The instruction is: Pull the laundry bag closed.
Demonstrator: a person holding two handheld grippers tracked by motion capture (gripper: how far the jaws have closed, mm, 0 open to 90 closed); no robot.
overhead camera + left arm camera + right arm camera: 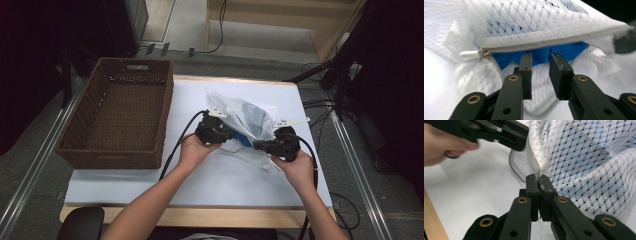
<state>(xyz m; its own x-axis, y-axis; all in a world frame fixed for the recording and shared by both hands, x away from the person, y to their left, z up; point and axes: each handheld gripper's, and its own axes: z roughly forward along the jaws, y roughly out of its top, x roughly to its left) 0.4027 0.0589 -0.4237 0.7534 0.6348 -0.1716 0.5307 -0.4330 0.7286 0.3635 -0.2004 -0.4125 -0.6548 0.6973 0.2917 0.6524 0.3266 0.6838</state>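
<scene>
A white mesh laundry bag lies on the white table cover, with a blue garment showing at its mouth. My left gripper is at the bag's left side. In the left gripper view its jaws stand open just before the zip edge and the blue garment, with nothing pressed between them. A white zip pull hangs at the left end. My right gripper is shut on the bag's zip edge, holding the mesh bag up; the left gripper shows beyond it.
A brown wicker basket stands empty on the table's left side. The white table cover stretches toward the person, and a wooden table edge runs along the front. Cables trail from both grippers.
</scene>
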